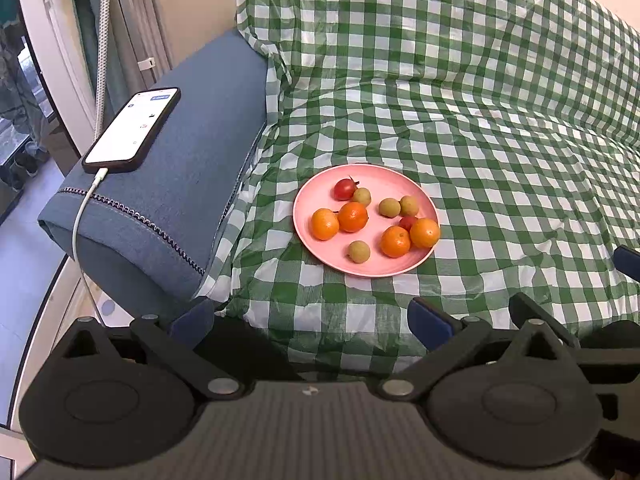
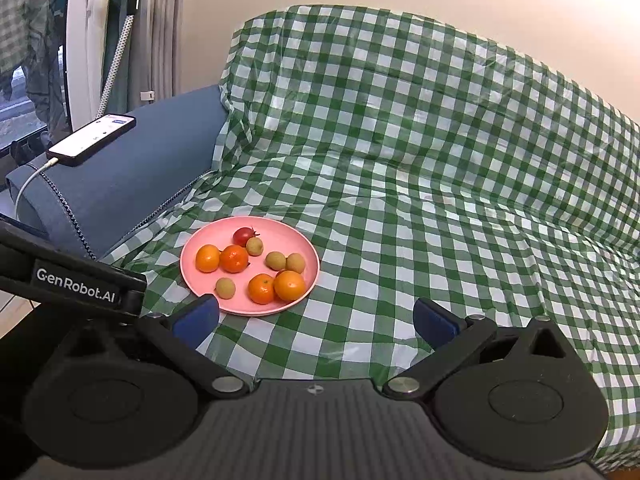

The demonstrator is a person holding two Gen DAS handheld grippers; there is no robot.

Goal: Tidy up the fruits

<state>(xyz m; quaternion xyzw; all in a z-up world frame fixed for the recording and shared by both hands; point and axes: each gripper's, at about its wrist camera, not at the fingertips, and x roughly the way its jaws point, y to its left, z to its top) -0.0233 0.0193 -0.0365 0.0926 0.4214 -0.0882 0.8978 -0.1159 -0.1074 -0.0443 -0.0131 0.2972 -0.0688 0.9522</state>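
A pink plate is set on a green-checked cloth draped over a sofa. On it four oranges, four small greenish-brown fruits and what appear to be two red tomatoes are counted, the second half hidden. The left tool and right tool are held spread wide, gripping nothing, short of the plate. A phone is laid on the blue armrest.

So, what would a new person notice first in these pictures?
First the pink plate on the green checked cloth, holding four oranges, four small greenish fruits and two red ones. Next, the lit phone charging on the blue armrest, left of the plate.
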